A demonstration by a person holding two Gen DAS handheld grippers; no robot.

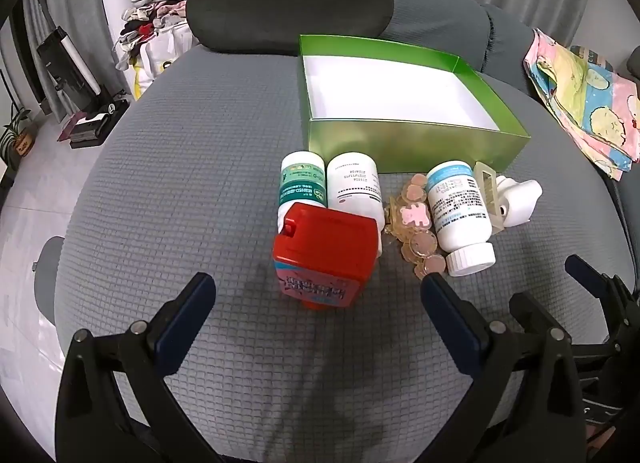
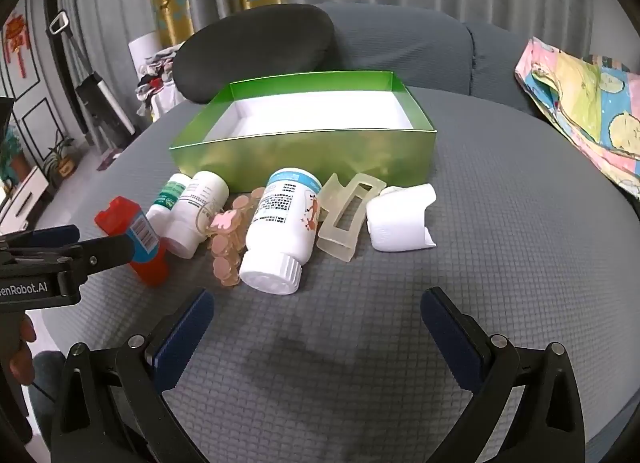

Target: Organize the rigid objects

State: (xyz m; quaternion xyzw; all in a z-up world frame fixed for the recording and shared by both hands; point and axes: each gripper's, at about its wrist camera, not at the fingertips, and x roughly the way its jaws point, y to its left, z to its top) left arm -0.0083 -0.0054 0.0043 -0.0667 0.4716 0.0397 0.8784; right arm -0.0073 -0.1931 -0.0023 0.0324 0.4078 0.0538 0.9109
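An empty green box with a white floor sits on the grey sofa seat. In front of it lie a red flat bottle, a green-labelled white bottle, a plain white bottle, a blue-labelled white bottle, a pink bead clip, a translucent hair claw and a white plastic piece. My left gripper is open, just short of the red bottle. My right gripper is open and empty, near the blue-labelled bottle's cap.
A dark cushion leans behind the box. A colourful cloth lies at the right. The left gripper shows at the left of the right wrist view. Floor and clutter lie beyond the seat's left edge.
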